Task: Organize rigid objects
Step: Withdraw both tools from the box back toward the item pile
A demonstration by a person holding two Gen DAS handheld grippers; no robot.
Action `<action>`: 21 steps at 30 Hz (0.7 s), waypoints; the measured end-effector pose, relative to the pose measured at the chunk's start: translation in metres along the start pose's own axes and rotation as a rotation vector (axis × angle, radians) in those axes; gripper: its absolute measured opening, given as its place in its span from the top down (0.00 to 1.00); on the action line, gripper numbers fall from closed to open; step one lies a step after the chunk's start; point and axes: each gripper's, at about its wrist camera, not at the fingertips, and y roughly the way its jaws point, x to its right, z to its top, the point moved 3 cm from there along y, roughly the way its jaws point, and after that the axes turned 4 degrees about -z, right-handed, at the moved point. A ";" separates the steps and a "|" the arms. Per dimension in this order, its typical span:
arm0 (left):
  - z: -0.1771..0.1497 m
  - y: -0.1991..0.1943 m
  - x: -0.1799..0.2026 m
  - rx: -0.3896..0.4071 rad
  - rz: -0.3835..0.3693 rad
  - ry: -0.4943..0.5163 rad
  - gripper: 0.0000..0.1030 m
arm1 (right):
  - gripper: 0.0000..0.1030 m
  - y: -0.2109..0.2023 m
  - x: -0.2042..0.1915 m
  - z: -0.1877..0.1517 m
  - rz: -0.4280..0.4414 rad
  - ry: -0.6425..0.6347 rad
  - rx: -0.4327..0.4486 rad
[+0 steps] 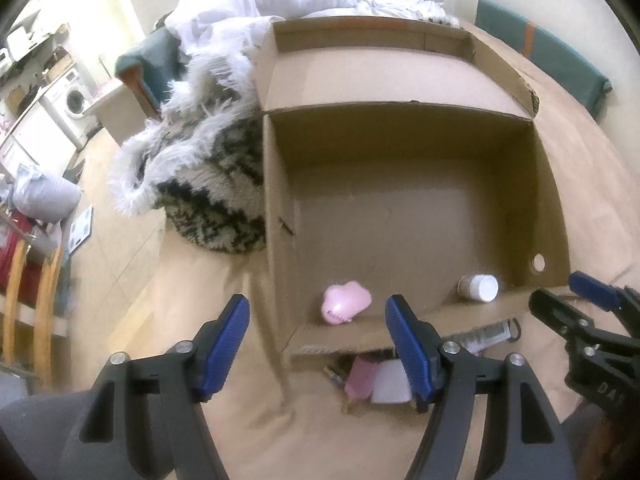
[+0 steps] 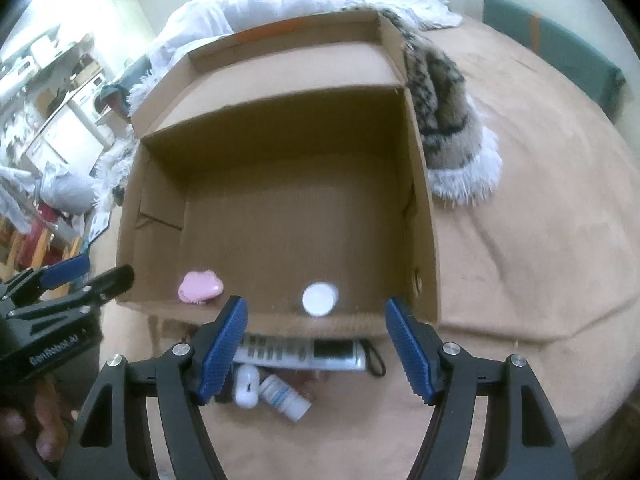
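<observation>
Both hand-held grippers were released and held nothing. The left hand-held gripper [image 1: 318, 336] hovered with its fingers spread wide above the near wall of the box [image 1: 276, 200], and the right hand-held gripper [image 2: 316, 338] did the same a little to its right.

Inside the box, close behind the near wall, lay a pink brush [image 1: 346, 303] ahead of the left hand-held gripper and a white jar [image 2: 319, 299] ahead of the right one. Other things waited on the bed [image 2: 520, 280], outside the box and below the fingers: a remote [image 2: 300, 354] just beside the near wall, a white case [image 2: 247, 386] and a small bottle [image 2: 286, 398] touching or nearly touching each other, and in the left view a pink item [image 1: 360, 378] beside a white item [image 1: 392, 382].

The risks, as I judge them, came from this crowding. The remote lay so close to the wall that a lowered finger could strike the cardboard and push the box away. The case and bottle were so tight together that closing on one could pinch or roll the other. The bottle was round and lay on soft bedding, so it might slip from the pads. The two hand-held grippers were near each other, and reaching for the same pile could make them collide. The view was also blurred, so aiming was less sure.
</observation>
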 end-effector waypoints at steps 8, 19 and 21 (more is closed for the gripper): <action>-0.028 -0.003 -0.022 -0.002 -0.028 -0.030 0.34 | 0.27 -0.016 0.008 -0.031 0.027 0.056 0.011; -0.059 0.014 -0.061 -0.039 -0.069 -0.213 0.34 | 0.27 -0.003 0.019 -0.056 0.160 0.181 -0.072; -0.060 0.018 -0.065 -0.054 -0.070 -0.217 0.34 | 0.27 0.002 0.017 -0.057 0.184 0.194 -0.089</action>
